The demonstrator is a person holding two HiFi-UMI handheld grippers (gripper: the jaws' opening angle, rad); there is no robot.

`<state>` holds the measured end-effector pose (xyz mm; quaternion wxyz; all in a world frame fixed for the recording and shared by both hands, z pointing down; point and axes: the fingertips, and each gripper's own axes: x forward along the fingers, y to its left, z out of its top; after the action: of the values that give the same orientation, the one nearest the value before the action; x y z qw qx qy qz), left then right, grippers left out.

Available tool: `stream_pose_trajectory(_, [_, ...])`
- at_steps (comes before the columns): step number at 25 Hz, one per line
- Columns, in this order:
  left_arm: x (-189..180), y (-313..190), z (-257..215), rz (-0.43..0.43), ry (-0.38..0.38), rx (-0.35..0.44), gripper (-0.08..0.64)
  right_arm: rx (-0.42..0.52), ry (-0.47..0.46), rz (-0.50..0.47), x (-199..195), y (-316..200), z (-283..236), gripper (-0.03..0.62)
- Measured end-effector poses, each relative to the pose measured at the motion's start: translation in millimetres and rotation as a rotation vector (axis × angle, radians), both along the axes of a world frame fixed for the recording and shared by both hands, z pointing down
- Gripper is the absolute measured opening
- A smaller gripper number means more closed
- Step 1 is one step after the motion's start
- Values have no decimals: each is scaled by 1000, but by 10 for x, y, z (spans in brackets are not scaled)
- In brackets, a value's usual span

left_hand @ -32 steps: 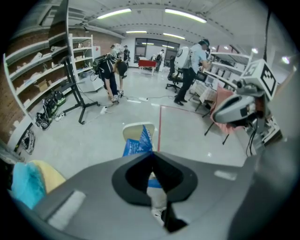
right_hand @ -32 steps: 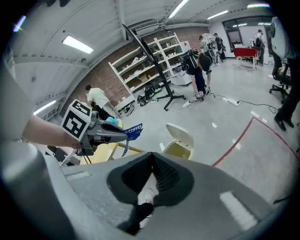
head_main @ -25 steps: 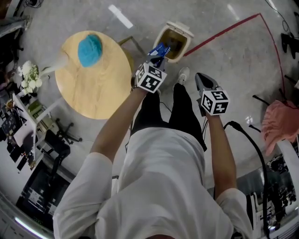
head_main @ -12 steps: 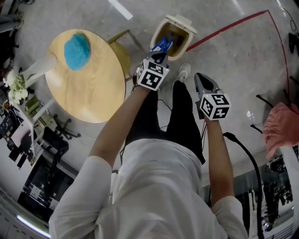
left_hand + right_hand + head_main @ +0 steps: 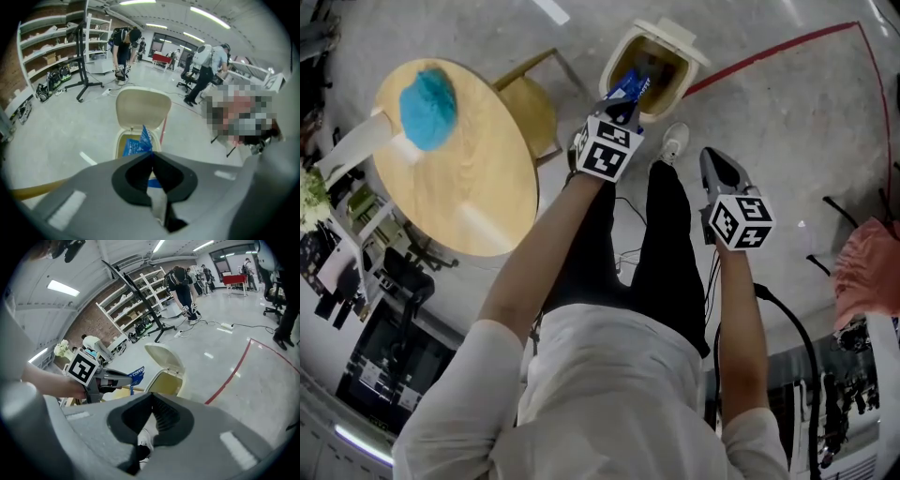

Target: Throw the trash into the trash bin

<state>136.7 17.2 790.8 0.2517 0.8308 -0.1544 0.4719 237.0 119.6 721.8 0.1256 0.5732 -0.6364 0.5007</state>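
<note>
Jaws of the right gripper (image 5: 151, 398) together, left gripper (image 5: 127, 378) holding blue wrapper (image 5: 137, 372) near trash bin (image 5: 181, 376).

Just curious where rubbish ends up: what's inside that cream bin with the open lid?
The bin shows only a yellowish inner wall; no rubbish is visible in it. The blue wrapper, pinched in the left gripper, covers part of the opening, and the bottom is out of sight.

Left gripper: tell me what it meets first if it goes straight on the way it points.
The left gripper, shut on a blue wrapper, points into the open trash bin. It would probably meet the bin's inside first, though depth is unclear.
</note>
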Motion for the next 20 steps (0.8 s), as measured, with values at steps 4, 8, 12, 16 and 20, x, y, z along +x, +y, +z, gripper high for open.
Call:
stream_pose_trajectory(4, [47,-7,281,-8,-12,-2,8,-1,-5,-4,22,3,239,0])
stream_pose_trajectory(8, [85,-21,487,-8,-9,-7,8,2,-4,-9,-5,-27,400,0])
stream_pose_trajectory(12, [122,-2,733,-16,-10,-17,8,-2,-7,-10,-2,-6,596,0])
stream_pose_trajectory(16, [148,-41,953,-17,-16,-1,9,-11,-14,-12,-17,12,819,0])
stream_pose_trajectory(20, [176,-59,1063,-29,-10,4,11,-13,-19,-16,-44,35,928,0])
